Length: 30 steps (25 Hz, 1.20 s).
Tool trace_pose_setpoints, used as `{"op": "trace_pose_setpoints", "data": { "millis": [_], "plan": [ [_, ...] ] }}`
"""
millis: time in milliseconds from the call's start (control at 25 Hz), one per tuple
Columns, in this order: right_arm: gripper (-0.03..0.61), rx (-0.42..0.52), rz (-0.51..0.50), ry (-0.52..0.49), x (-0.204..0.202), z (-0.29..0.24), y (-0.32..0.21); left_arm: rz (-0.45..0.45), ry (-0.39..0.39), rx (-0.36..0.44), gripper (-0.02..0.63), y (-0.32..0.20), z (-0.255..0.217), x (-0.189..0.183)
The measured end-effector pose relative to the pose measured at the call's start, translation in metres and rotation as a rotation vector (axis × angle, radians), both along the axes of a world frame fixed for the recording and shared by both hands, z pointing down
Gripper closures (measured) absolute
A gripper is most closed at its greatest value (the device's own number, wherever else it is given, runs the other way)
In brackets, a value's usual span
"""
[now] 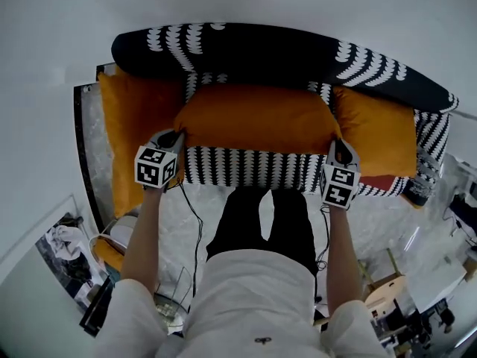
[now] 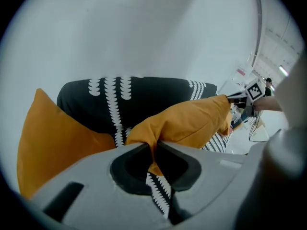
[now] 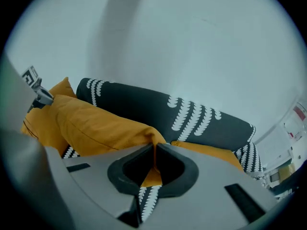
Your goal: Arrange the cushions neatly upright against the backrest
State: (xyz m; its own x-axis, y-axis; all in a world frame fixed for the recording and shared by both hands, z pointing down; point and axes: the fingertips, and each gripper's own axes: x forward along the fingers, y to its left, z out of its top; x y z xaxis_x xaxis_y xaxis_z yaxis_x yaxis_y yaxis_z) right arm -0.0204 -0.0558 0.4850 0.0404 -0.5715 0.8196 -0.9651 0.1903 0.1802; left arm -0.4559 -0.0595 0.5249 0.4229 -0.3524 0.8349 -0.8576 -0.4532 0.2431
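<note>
Sofa [image 1: 253,168]: left cushion [image 1: 138,125], right cushion [image 1: 376,129] look propped
Hold: left hand-held gripper [image 1: 177,136], right hand-held gripper [image 1: 339,146] clenched on middle cushion [image 1: 257,118]
Todo: we stand it against backrest [image 1: 283,51]

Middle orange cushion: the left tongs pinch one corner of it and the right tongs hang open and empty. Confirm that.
Not right. The right tongs are not open and empty: the right gripper view shows them shut on the other corner of the middle orange cushion. The left tongs do pinch one corner, as stated.
</note>
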Motion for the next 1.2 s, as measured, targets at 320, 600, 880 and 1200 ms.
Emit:
{"op": "trace_pose_setpoints", "data": {
  "millis": [320, 600, 880, 1200],
  "plan": [
    [0.552, 0.066, -0.020, 0.070, -0.002, 0.017, -0.058, 0.053, -0.012, 0.061, 0.583, -0.070, 0.011, 0.007],
    [0.552, 0.095, -0.067, 0.129, 0.000, 0.031, -0.108, -0.040, -0.027, 0.097, 0.583, -0.127, 0.022, 0.012],
    [0.551, 0.153, -0.114, 0.183, 0.010, 0.014, -0.161, -0.098, -0.130, 0.087, 0.581, -0.182, 0.031, 0.018],
    [0.540, 0.269, -0.079, 0.178, 0.029, -0.030, -0.178, -0.117, -0.112, 0.080, 0.550, -0.194, 0.007, 0.006]
  ]
}}
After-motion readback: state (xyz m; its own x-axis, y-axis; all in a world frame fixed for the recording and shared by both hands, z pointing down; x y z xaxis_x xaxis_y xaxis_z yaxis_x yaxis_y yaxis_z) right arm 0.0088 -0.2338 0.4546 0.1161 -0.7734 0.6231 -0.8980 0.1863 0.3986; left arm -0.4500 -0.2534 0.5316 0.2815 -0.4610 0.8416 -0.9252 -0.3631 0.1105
